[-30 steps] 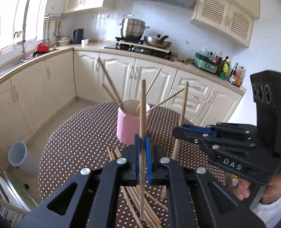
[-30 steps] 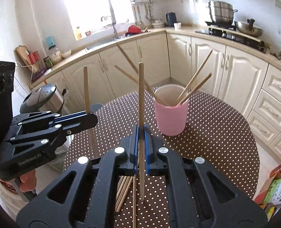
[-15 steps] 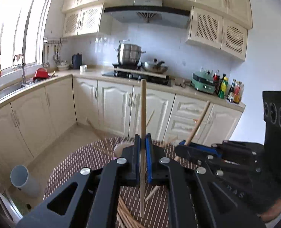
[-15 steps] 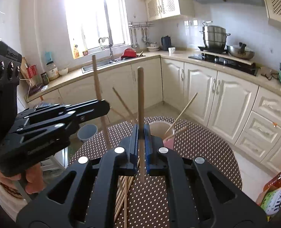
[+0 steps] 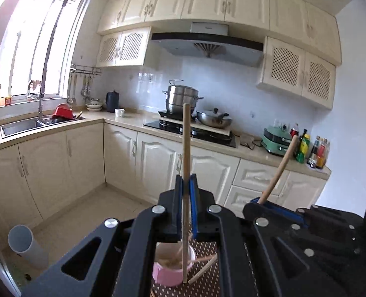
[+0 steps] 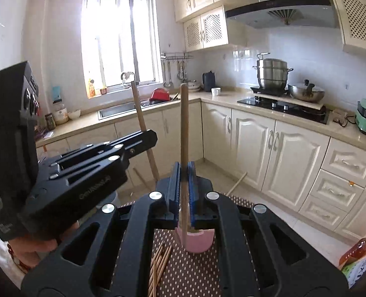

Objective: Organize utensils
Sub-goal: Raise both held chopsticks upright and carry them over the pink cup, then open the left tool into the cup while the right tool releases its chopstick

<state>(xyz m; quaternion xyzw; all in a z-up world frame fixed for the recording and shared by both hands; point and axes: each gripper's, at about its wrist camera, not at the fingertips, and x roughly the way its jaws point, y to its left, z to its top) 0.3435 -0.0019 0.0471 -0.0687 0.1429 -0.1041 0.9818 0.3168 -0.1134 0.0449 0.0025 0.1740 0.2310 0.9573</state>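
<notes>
Left gripper (image 5: 186,198): jaws clamped on one wooden chopstick (image 5: 186,148), which stands upright between the blue pads, its lower end hanging over the pink cup (image 5: 173,269). The cup sits on the dotted tablecloth (image 5: 207,287) and holds several chopsticks leaning outward.

Right gripper (image 6: 182,193): jaws clamped on a second chopstick (image 6: 183,128), also upright. In its view the cup shows directly below the pads. A loose bundle of chopsticks (image 6: 158,267) lies flat on the cloth, just left of the cup. A hand (image 6: 32,247) grips the left tool's handle at the left edge.
</notes>
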